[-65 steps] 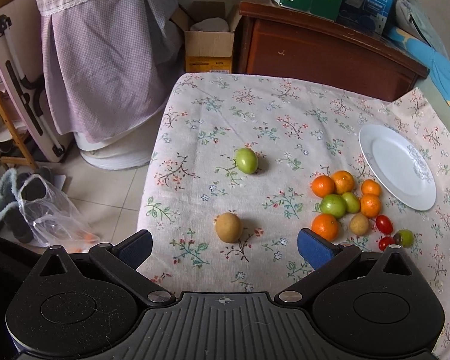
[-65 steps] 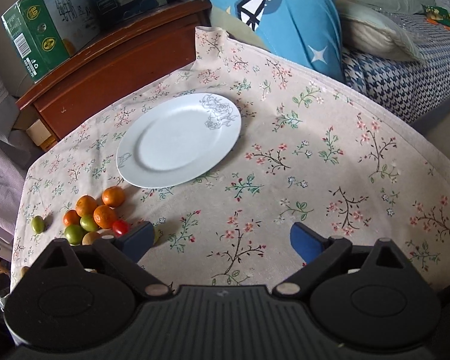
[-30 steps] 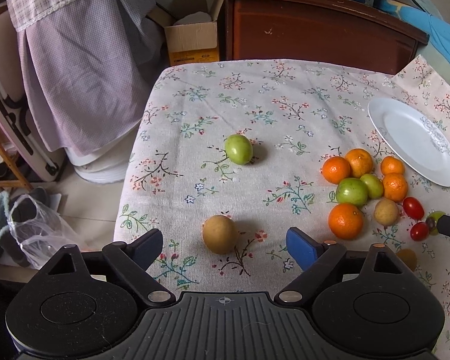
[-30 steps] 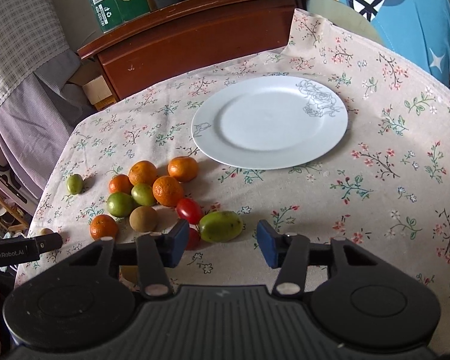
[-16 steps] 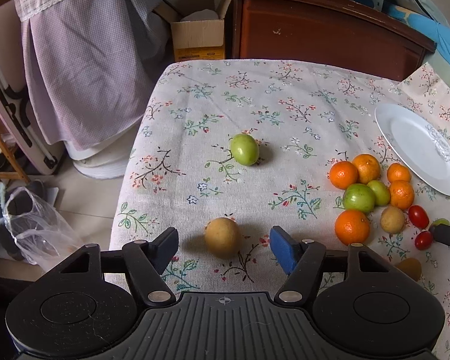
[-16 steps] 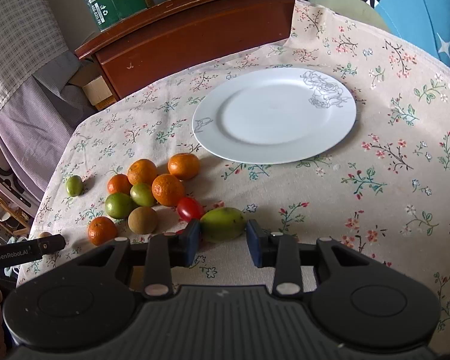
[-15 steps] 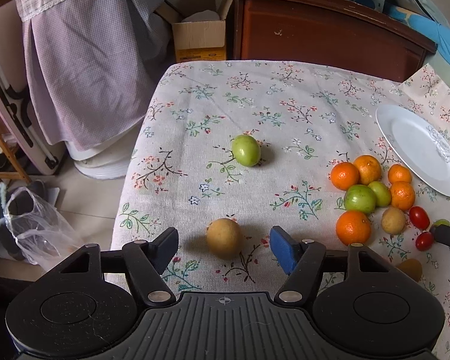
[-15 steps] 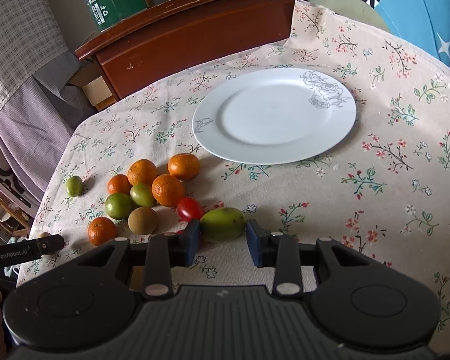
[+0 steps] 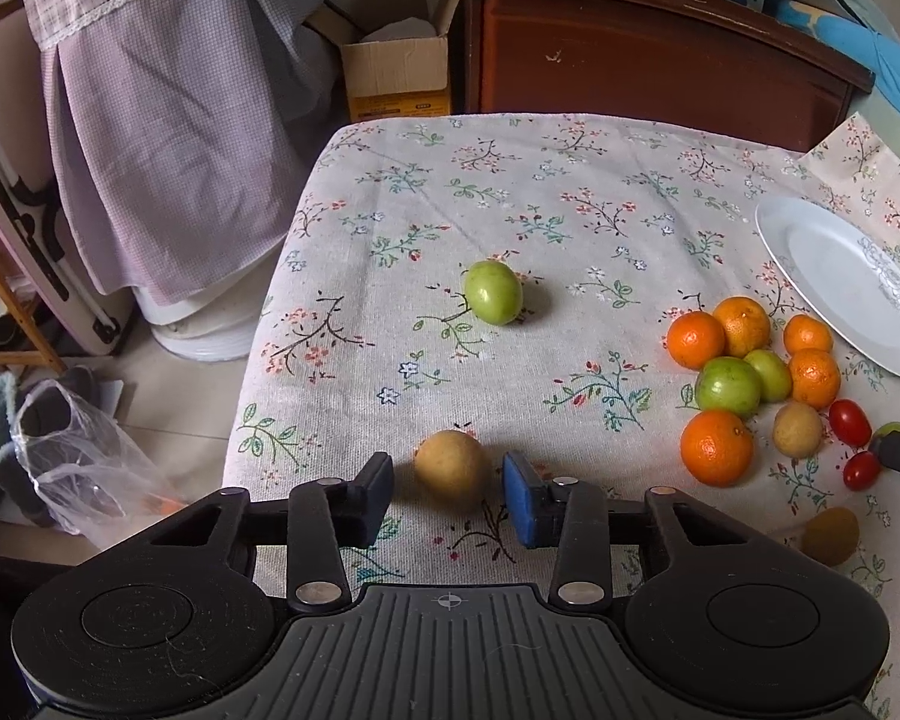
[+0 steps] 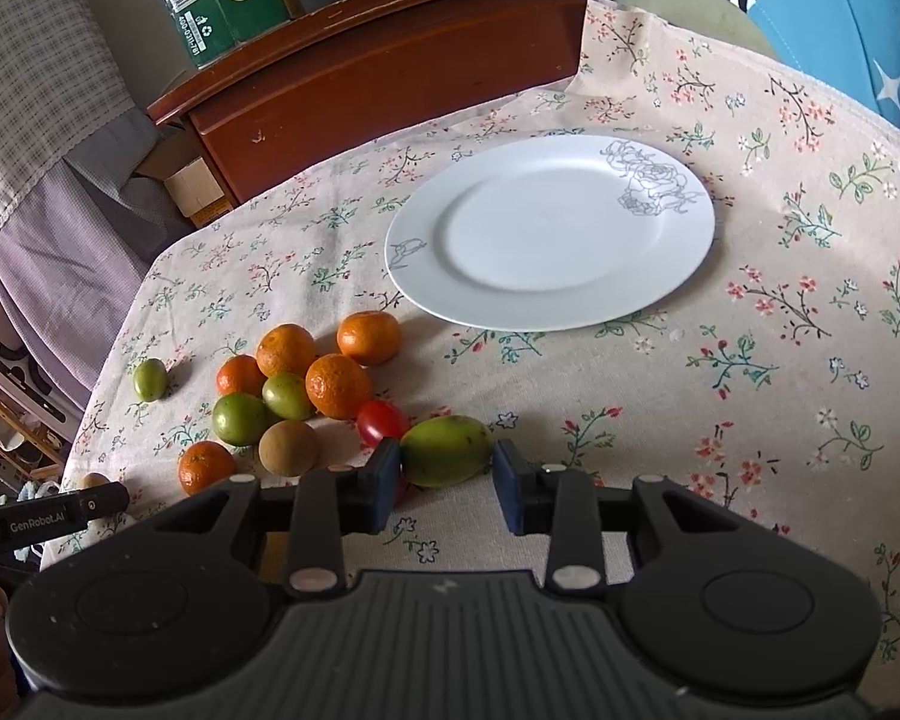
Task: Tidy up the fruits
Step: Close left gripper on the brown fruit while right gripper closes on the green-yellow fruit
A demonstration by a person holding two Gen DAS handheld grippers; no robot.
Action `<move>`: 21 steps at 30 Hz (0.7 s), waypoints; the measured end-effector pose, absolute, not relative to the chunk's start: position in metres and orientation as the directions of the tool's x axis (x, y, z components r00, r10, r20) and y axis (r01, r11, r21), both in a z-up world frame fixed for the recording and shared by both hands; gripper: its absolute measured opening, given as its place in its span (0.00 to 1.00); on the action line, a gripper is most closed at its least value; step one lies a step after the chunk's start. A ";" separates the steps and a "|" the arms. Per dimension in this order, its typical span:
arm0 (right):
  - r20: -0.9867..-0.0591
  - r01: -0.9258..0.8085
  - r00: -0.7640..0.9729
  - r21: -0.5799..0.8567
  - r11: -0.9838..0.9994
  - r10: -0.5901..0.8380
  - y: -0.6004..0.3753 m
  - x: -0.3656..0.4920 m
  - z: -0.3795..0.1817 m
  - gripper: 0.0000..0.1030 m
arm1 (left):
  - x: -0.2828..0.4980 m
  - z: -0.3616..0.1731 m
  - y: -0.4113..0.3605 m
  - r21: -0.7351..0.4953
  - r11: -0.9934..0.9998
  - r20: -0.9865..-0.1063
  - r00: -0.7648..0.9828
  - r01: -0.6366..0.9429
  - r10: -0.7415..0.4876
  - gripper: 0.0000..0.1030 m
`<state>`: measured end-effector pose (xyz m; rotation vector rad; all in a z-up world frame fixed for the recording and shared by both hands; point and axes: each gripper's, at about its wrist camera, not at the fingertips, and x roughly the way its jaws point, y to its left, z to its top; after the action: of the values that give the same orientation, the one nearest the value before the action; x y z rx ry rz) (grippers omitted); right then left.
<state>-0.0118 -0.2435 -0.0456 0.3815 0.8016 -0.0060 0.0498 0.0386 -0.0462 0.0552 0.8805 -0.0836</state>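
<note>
On the flowered tablecloth, a brown round fruit (image 9: 453, 468) lies between the pads of my left gripper (image 9: 450, 498). Its jaws are closing, with a thin gap still showing on each side. My right gripper (image 10: 447, 480) is shut on a green oval fruit (image 10: 444, 450) that rests on the cloth beside a red cherry tomato (image 10: 381, 420). Just left of it sits a cluster of oranges (image 10: 337, 385), green fruits (image 10: 240, 418) and another brown fruit (image 10: 288, 447). A white plate (image 10: 546, 228) lies bare beyond. One green fruit (image 9: 493, 291) lies alone mid-table.
The table's left edge (image 9: 258, 360) drops to a floor with a plastic bag (image 9: 72, 462). A wooden cabinet (image 9: 630, 48) and a cardboard box (image 9: 396, 72) stand behind the table. A blue cushion (image 10: 810, 18) lies at the far right.
The left jaws have narrowed from wide apart to close around the brown fruit. The right jaws have closed onto the green oval fruit. Neither hand has shifted.
</note>
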 end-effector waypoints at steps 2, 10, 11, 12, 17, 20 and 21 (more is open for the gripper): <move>-0.700 0.146 0.700 0.331 0.932 0.139 -0.243 -0.012 -0.046 0.33 | 0.049 -0.046 0.037 0.005 0.994 -0.770 0.634 0.113 -0.068 0.24; -0.682 0.145 0.719 0.335 0.931 0.133 -0.245 -0.014 -0.042 0.32 | 0.045 -0.038 0.033 -0.063 0.987 -0.739 0.658 0.147 -0.145 0.23; -0.681 0.145 0.720 0.338 0.930 0.135 -0.245 -0.015 -0.042 0.32 | 0.045 -0.038 0.033 -0.077 0.986 -0.739 0.655 0.149 -0.156 0.23; -0.680 0.144 0.720 0.341 0.929 0.137 -0.246 -0.015 -0.042 0.32 | 0.045 -0.037 0.032 -0.090 0.984 -0.740 0.651 0.152 -0.168 0.23; -0.670 0.133 0.728 0.348 0.928 0.148 -0.246 -0.016 -0.039 0.32 | 0.045 -0.036 0.019 -0.122 0.975 -0.736 0.642 0.187 -0.215 0.23; -0.663 0.135 0.733 0.360 0.923 0.152 -0.247 -0.017 -0.037 0.32 | 0.045 -0.034 0.012 -0.146 0.966 -0.729 0.636 0.215 -0.252 0.23; -0.661 0.135 0.735 0.364 0.922 0.153 -0.248 -0.017 -0.037 0.32 | 0.045 -0.033 0.009 -0.152 0.963 -0.727 0.634 0.224 -0.262 0.23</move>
<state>-0.0175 -0.2477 -0.0369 0.4077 0.7511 0.0105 0.0449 0.0095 -0.0328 -0.0487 0.8388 -0.2779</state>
